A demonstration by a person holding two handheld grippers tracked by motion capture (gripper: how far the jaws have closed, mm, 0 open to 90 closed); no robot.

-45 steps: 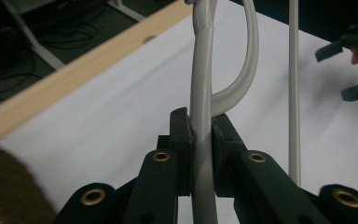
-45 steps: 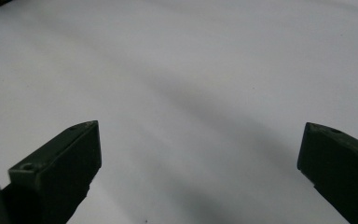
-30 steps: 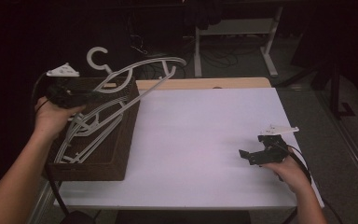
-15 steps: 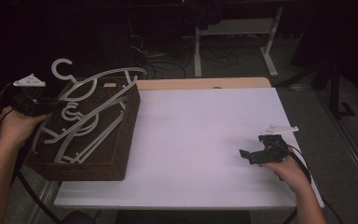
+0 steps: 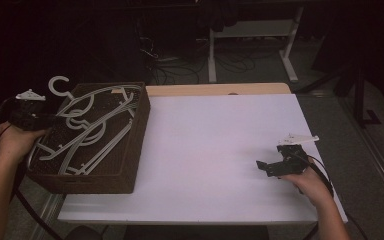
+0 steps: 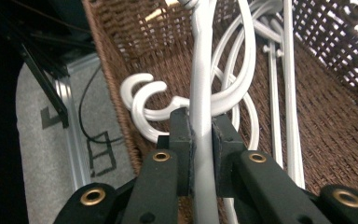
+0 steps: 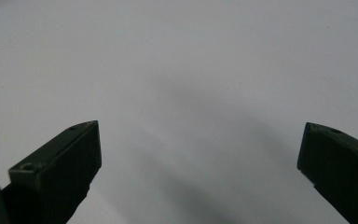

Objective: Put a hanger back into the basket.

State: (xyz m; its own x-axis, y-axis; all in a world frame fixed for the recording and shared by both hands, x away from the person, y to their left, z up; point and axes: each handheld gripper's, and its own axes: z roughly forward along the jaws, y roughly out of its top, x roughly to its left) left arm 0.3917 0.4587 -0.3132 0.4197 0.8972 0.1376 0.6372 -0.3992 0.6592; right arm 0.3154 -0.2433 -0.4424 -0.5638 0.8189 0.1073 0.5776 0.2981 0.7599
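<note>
A brown wicker basket [image 5: 135, 135] sits at the table's left and holds several white plastic hangers [image 5: 97, 127]. My left gripper [image 5: 47, 120] is at the basket's left rim, shut on the bar of one white hanger [image 6: 202, 93], whose hook [image 5: 58, 85] sticks out over the far left corner. In the left gripper view the pads [image 6: 182, 140] press on both sides of that bar, with other hanger hooks [image 6: 142, 100] behind it over the woven basket floor [image 6: 335, 135]. My right gripper [image 5: 266, 167] rests on the white table top [image 5: 220, 140] at the right, its jaws wide open with nothing between its fingertips [image 7: 74, 154].
The white table top [image 7: 191, 70] stretches between the basket and the right hand. A wooden strip [image 5: 215, 89] runs along its far edge. Beyond are dark floor, cables and a white stand [image 5: 212, 55]. An aluminium rail [image 6: 74, 135] lies outside the basket's left wall.
My left hand has carried the held hanger leftward and down, so it now lies lower in the basket with its hook over the far left corner. The right gripper has stayed put.
</note>
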